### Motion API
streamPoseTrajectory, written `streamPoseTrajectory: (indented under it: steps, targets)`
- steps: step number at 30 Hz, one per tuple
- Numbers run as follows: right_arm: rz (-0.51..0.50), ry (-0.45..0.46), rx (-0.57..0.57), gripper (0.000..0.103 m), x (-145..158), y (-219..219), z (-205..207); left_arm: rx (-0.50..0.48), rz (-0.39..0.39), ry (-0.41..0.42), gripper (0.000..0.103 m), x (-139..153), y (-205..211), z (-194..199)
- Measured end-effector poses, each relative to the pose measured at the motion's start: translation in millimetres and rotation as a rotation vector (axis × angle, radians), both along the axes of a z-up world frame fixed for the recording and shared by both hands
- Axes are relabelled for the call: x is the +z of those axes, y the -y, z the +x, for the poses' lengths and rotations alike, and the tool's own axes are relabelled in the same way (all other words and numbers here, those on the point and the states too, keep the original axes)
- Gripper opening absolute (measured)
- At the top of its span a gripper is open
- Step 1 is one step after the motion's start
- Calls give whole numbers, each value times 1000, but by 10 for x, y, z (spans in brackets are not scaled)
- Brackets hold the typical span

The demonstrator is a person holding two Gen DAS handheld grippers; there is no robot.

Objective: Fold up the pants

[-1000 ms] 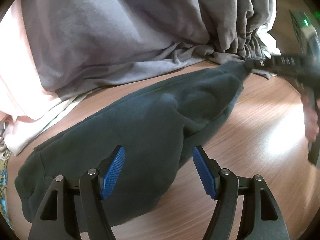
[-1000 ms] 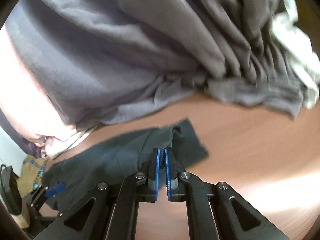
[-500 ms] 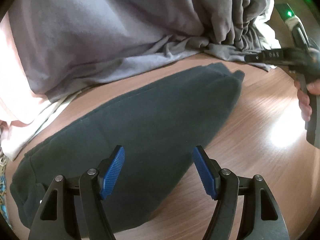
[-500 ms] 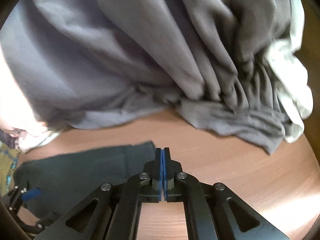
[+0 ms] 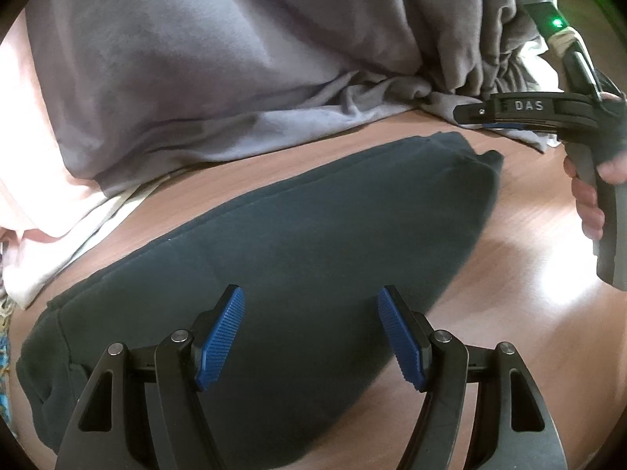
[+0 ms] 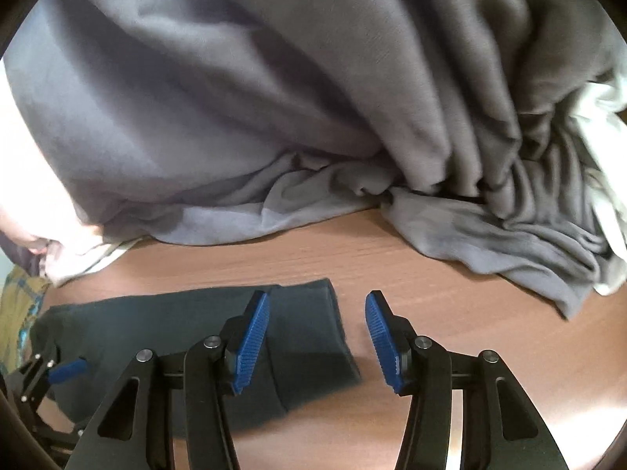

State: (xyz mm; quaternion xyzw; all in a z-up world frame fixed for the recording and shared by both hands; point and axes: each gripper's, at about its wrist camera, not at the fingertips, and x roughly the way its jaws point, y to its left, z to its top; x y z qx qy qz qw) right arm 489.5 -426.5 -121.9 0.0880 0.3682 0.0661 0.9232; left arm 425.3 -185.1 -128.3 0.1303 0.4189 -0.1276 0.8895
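Dark teal pants (image 5: 313,258) lie folded lengthwise on the wooden table (image 5: 529,274), stretching from near left to far right. My left gripper (image 5: 311,337) hovers over their near part, open, nothing between its blue pads. In the right wrist view the pants' far end (image 6: 305,333) lies flat below my right gripper (image 6: 317,340), whose jaws are opening with no cloth between them. The right gripper (image 5: 470,115) also shows at the right edge of the left wrist view, held by a hand (image 5: 588,196), above the pants' far end.
A large heap of grey cloth (image 6: 313,98) with pale pink (image 5: 23,117) and white pieces (image 6: 603,117) fills the back of the table. Patterned fabric (image 6: 23,305) sits at the far left. Bare wood (image 6: 470,333) lies right of the pants.
My right gripper was shut on the pants' end, carried it rightward, laid it flat and then opened. The pants went from bunched to stretched out. The left gripper stayed open over them.
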Motion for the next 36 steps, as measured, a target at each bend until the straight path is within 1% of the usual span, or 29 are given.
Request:
streamPoseTrajectory:
  steps: [3,5,6,7,9,10,11,12,14,15,18,19,21,25,30,32,34,36]
  targets:
    - [14,-30,6,50,-92,-24,173,18,12,6,70,-25,-15,52]
    - [31,-54,14,41,-159,-41,265,24,12,1,71,-43,-23,85]
    - [37,-66,14,39,-189,-45,294,24,12,-2,71,-54,-23,99]
    - [54,-81,20,38,-228,-50,327,22,16,-3,71,-65,-21,105]
    - [68,-111,18,37,-287,-47,367,18,28,0,71,-88,-10,116]
    - [81,-123,18,35,-320,-42,377,15,34,-2,71,-103,-3,123]
    - [86,-134,19,22,-340,-47,384,13,37,-3,71,-110,5,126]
    - [87,-145,21,17,-356,-52,385,11,37,-3,71,-118,3,127]
    - [64,-120,27,11,-313,-61,327,10,33,-6,72,-135,-10,128]
    - [44,-97,29,11,-269,-77,294,11,30,-7,72,-140,-17,132]
    - [-6,11,20,8,-46,-87,188,22,23,-7,73,-146,-24,150]
    - [-25,44,11,5,17,-92,181,28,24,-7,73,-147,-20,159]
    - [-38,55,14,5,57,-90,238,30,27,-5,73,-151,-7,176]
    - [-43,0,8,5,-90,-102,403,35,37,-3,73,-164,8,202]
    - [-38,-48,-9,6,-233,-79,457,46,25,-24,74,-228,-11,243]
    - [-57,-59,-25,6,-254,-64,449,50,17,-33,75,-247,-27,257]
    - [-90,-57,-60,7,-239,-45,426,54,15,-36,77,-248,-37,261]
    - [-98,-54,-102,15,-190,13,370,58,12,-31,76,-198,-40,242]
